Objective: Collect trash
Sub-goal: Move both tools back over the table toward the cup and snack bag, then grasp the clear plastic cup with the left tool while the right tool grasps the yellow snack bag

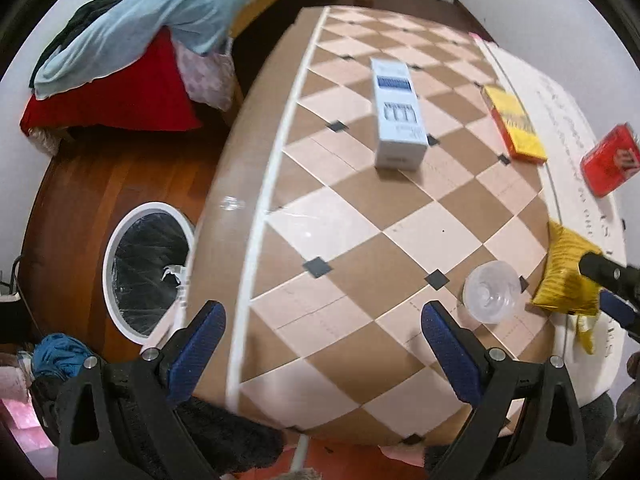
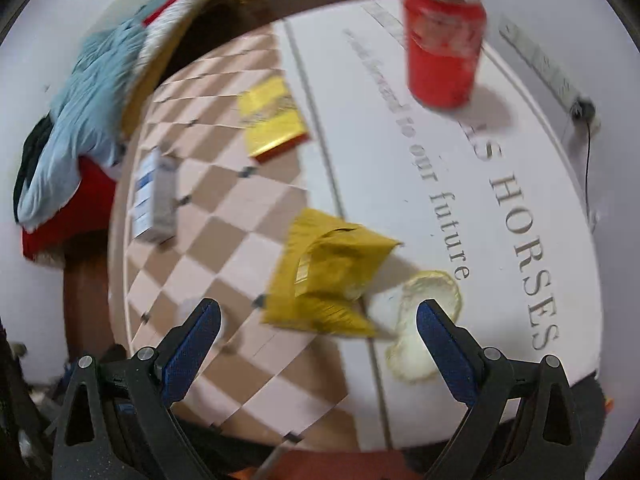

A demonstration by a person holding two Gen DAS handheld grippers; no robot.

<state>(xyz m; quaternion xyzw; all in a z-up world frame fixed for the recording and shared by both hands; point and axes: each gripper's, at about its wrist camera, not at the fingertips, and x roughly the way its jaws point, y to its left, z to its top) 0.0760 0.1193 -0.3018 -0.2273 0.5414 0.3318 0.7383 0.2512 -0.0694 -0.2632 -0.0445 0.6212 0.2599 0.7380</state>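
**Approach to table litter, both tools empty**

While nothing is yet held, jaws of the left gripper and right gripper spread wide, blue pads bare, both aimed steeply down at the checkered brown-and-cream tabletop. Nearest the right tool: crumpled yellow foil snack bag, with a translucent crinkled plastic wrapper just beside it, under the right-hand pad. Farther off on the white lettered mat: upright red drink can. Elsewhere on the checkered surface: white-and-blue carton box, flat yellow-and-red packet, clear plastic dome lid. On the wooden floor left of the table: round white bin lined with a black bag. Advisable next: centre on the yellow bag, straddle its raised crumpled ridge rather than a flat edge, lower until pads flank it, then close gently. Blur in the right view noted; settle before closing. Can probably best left for an upright side grasp.
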